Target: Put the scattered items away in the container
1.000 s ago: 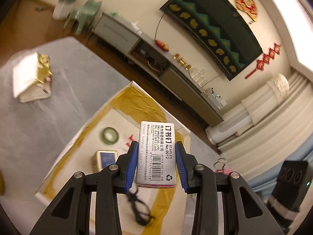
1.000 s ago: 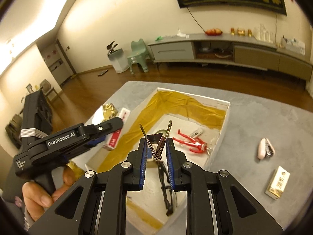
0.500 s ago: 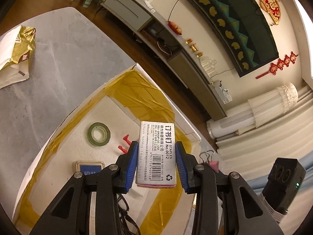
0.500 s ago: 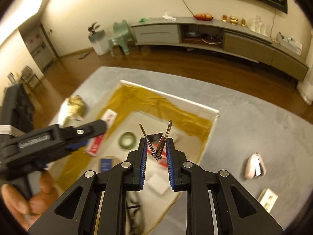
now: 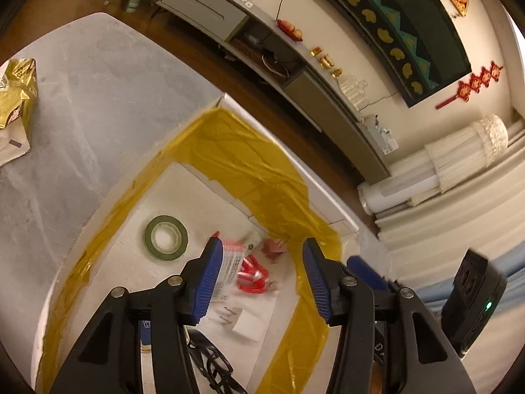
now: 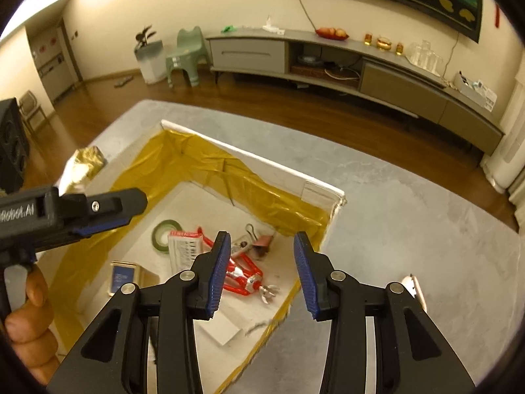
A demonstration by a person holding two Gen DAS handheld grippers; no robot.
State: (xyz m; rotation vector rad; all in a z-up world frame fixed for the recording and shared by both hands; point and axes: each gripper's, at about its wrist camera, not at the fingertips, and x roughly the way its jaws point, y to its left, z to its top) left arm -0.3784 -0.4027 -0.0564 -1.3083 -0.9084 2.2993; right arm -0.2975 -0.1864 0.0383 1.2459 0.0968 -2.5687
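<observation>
The container (image 6: 323, 188) is a shallow white box with yellow tape lining its inner walls, set on a grey surface. Its floor carries a green tape roll (image 6: 164, 234), a white staples box (image 6: 182, 249) printed with a barcode, a red and silver figurine (image 6: 244, 277), a binder clip (image 6: 261, 241) with wire handles, a small blue-labelled tin (image 6: 123, 277), a white card (image 6: 218, 328) and a black cable (image 5: 210, 364) at the near edge. The staples box lies tilted beside the tape roll, with one end against the figurine.

Outside the container, a gold-wrapped packet (image 6: 82, 164) lies on the grey surface past the left wall. A pale stapler (image 6: 415, 290) lies on the surface to the right, partly hidden behind the right gripper.

The left gripper (image 5: 259, 279) is held above the container interior and points down toward the figurine and staples box. Its blue-padded fingers (image 5: 210, 279) are spread wide and hold nothing. In the right wrist view a person's hand (image 6: 28, 321) grips its handle at the left edge.

The right gripper (image 6: 262, 271) is positioned above the near right part of the container. Its fingers (image 6: 303, 272) are likewise spread wide apart, empty, and clear of all items below.
</observation>
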